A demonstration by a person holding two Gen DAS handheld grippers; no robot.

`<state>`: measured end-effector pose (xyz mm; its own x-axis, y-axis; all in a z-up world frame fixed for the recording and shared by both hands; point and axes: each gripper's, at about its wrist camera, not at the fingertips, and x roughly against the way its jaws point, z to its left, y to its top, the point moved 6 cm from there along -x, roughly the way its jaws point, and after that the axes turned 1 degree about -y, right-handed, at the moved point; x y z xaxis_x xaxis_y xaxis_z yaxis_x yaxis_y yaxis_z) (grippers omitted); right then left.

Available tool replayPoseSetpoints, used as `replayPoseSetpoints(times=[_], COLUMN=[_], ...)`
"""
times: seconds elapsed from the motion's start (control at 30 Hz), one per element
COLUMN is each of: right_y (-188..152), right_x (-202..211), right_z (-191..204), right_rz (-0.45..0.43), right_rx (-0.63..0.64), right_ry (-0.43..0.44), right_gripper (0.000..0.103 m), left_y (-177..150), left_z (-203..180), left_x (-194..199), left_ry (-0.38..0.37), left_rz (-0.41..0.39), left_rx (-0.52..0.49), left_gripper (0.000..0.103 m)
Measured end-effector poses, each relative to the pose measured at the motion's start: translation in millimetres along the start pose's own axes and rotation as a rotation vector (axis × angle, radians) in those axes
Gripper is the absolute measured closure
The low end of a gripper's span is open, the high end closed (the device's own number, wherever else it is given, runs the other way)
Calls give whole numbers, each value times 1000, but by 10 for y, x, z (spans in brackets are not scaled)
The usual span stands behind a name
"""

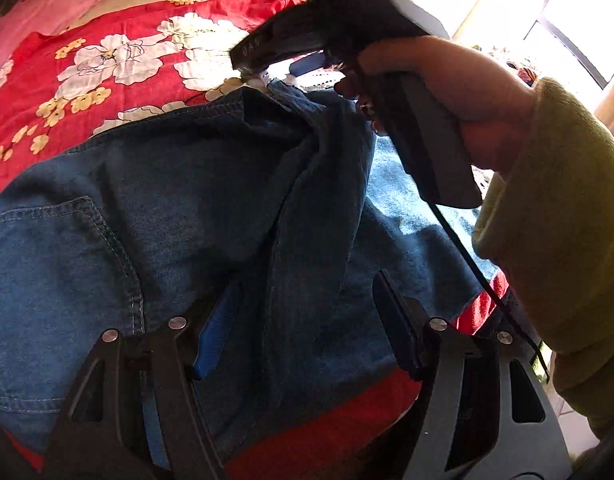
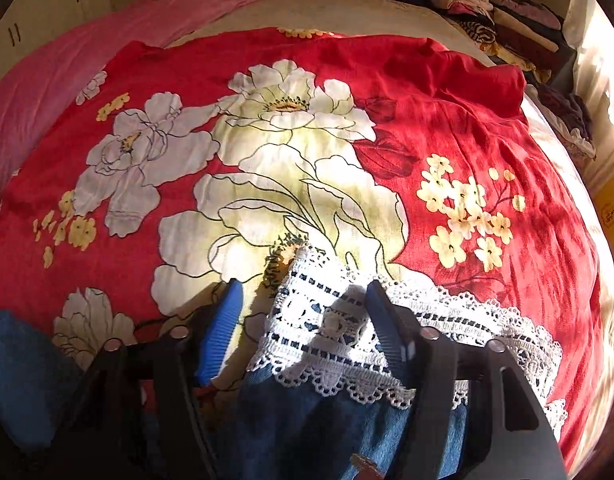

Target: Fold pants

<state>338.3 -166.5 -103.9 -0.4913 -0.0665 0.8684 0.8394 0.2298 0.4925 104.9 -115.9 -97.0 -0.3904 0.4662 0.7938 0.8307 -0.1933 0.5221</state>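
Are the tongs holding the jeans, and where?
Neither grips yet. The left tongs stand open over the jeans; the right tongs are open around the lace hem.

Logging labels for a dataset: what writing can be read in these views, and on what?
Pale lettering on the right tool's side: too blurred to read.
Dark print on the yellow object at the right edge: too small to read.
Jeans, lace trim, bedspread: no text.
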Motion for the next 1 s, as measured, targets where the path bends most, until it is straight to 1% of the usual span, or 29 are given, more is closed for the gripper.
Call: replayPoseSetpoints(times=[0.03,0.1,0.17,0.37,0.5,0.57,0.63,0.7,0.73,0.77,0.8,0.87,0.93,1.0], right_y=[2,-4,-26,-254,-547,-757,-963,-1181,-1260,-1365,-1478,-1694,-1925,-2120], right_x=[-4,73,226,806,1206,1395,1564,1749,1813,1881,1940,2010,2044,2044], right_z=[-31,-111,-205,-637,-1037,-1239,-1400,-1525,-1561,-1591,-1606,-1586,-1542,-1514], right_rz=[-10,-37,-76,-169,-231,-253,-271,-293,-298,-304,-305,-298,-284,-264], right_rx=[-9,-45,-78,-176,-250,-300,-337,-372,-384,-396,-405,-412,-419,-431], right_ry=[19,82,123,193,197,205,205,209,213,214,211,210,216,220], right_gripper=[76,92,93,95,95,95,95,95,95,95,95,95,95,95], left_y=[6,9,17,97,86,75,62,71,75,79,95,79,61,20], left_z=[2,11,24,50,11,-13,-33,-19,-18,-24,-27,-51,-66,-55], left_x=[2,4,9,12,29,46,65,63,78,95,117,193,278,331], left_ry=[2,1,4,29,40,49,57,51,45,36,22,23,44,45], left_rz=[-1,-5,-9,-33,-35,-38,-40,-38,-41,-43,-45,-45,-51,-46], left_rx=[-4,-7,-7,-11,-21,-33,-42,-43,-45,-50,-64,-92,-131,-144], left_gripper=[44,44,44,43,44,45,56,73,79,96,101,102,103,103])
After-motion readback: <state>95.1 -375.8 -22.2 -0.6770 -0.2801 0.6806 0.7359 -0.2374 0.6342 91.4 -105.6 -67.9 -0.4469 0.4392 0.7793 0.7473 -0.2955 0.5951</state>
